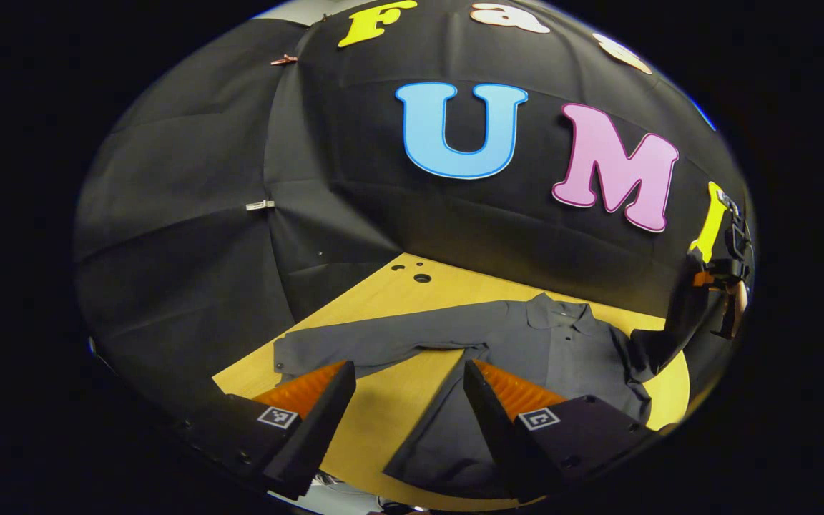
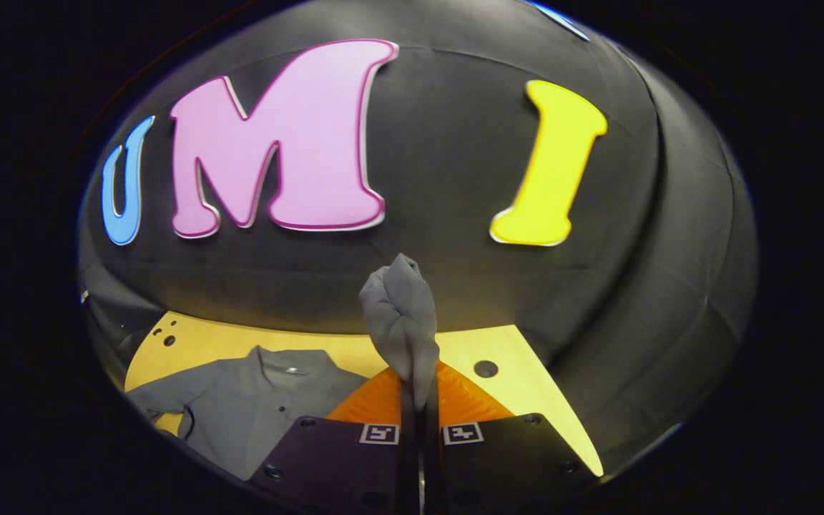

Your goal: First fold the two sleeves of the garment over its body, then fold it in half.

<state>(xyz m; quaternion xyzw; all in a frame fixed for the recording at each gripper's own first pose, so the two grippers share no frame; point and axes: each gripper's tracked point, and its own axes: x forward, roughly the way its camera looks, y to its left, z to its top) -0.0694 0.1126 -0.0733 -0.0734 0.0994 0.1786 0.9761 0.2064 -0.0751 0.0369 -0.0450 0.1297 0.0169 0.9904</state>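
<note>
The shirt's [image 1: 526, 343] hem lies hidden behind the left hand-held gripper [image 1: 408, 390].

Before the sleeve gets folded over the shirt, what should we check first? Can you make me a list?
1. Right gripper has hold of the sleeve: ok, the fingers are closed on the bunched cloth.
2. That sleeve is lifted off the table: ok, in the left gripper view it rises up toward the right gripper.
3. Left gripper is free: ok, open with nothing between its fingers.
4. Shirt lies flat, collar toward the wall: ok.
5. Other sleeve is still spread out on the table: ok, not yet folded.
6. Grip is firm enough not to slip: cannot tell.
</note>
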